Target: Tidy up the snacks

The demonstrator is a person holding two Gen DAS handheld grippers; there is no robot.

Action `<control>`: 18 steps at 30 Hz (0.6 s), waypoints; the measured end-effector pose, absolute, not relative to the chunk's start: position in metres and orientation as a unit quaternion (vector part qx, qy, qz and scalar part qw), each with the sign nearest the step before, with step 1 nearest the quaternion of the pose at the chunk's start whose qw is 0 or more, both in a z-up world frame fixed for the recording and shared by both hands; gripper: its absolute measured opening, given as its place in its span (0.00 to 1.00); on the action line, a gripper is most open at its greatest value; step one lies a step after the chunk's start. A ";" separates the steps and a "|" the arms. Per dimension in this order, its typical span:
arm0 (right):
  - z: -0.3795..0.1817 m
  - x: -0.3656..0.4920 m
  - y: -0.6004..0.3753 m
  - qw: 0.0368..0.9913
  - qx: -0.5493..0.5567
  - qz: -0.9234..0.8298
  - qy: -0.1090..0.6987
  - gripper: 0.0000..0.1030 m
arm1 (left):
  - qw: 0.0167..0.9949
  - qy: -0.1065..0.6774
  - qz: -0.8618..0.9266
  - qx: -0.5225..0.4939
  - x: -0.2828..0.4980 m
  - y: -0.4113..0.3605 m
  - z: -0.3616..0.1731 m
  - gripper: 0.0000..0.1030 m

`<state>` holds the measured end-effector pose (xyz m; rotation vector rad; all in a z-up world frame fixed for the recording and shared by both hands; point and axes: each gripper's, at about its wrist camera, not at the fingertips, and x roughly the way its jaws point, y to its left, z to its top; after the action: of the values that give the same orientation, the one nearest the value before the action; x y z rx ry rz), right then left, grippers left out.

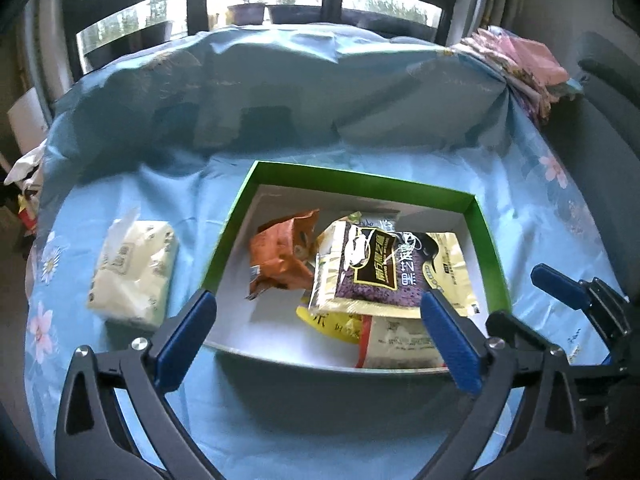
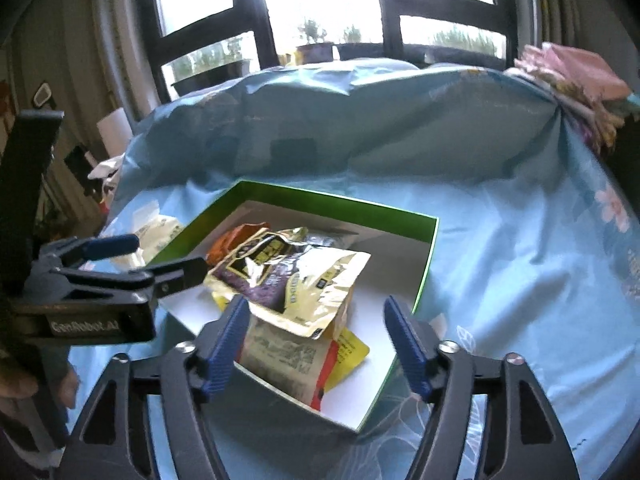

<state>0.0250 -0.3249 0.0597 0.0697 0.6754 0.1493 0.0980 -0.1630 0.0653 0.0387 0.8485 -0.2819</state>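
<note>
A green box [image 1: 486, 248] with a white inside stands on the blue flowered cloth. Snack packets lie in it: an orange one [image 1: 280, 256], a gold and purple one [image 1: 380, 272] on top, a yellow one [image 1: 332, 322] and a white and red one [image 1: 400, 344] underneath. My left gripper [image 1: 318, 295] hangs open above the box's near side, with nothing between its blue pads. My right gripper [image 2: 315, 300] is open too, over the box's near corner; the gold and purple packet [image 2: 296, 280] lies loose below it. Each gripper shows at the edge of the other's view.
A pack of tissues [image 1: 132, 276] lies left of the box. The cloth [image 1: 280, 100] rises in a hump behind it. Folded fabrics [image 1: 520, 64] are piled at the far right corner. A hand [image 2: 16, 388] holds the left gripper's handle.
</note>
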 end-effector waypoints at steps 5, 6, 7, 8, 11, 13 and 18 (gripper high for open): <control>0.071 0.013 -0.317 0.943 0.024 0.076 0.322 0.76 | 0.905 0.406 -0.127 0.011 0.081 -0.156 0.079 1.00; 0.072 0.011 -0.316 0.944 0.023 0.077 0.322 0.76 | 0.905 0.404 -0.132 0.009 0.078 -0.155 0.081 1.00; 0.073 0.009 -0.315 0.944 0.022 0.078 0.321 0.76 | 0.907 0.398 -0.133 0.007 0.074 -0.154 0.084 1.00; 0.074 0.009 -0.314 0.944 0.022 0.079 0.320 0.76 | 0.911 0.392 -0.128 0.011 0.071 -0.155 0.088 1.00; 0.076 0.005 -0.315 0.944 0.025 0.079 0.319 0.76 | 0.919 0.377 -0.113 0.029 0.061 -0.156 0.096 1.00; 0.077 0.004 -0.315 0.944 0.028 0.079 0.319 0.76 | 0.918 0.376 -0.119 0.028 0.059 -0.157 0.099 1.00; 0.080 0.001 -0.316 0.946 0.030 0.075 0.315 0.76 | 0.921 0.373 -0.108 0.031 0.057 -0.158 0.103 1.00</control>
<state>0.0015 -0.3161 0.0800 0.0603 0.6423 0.1528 0.0566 -0.1581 0.1032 0.0637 0.7667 -0.2221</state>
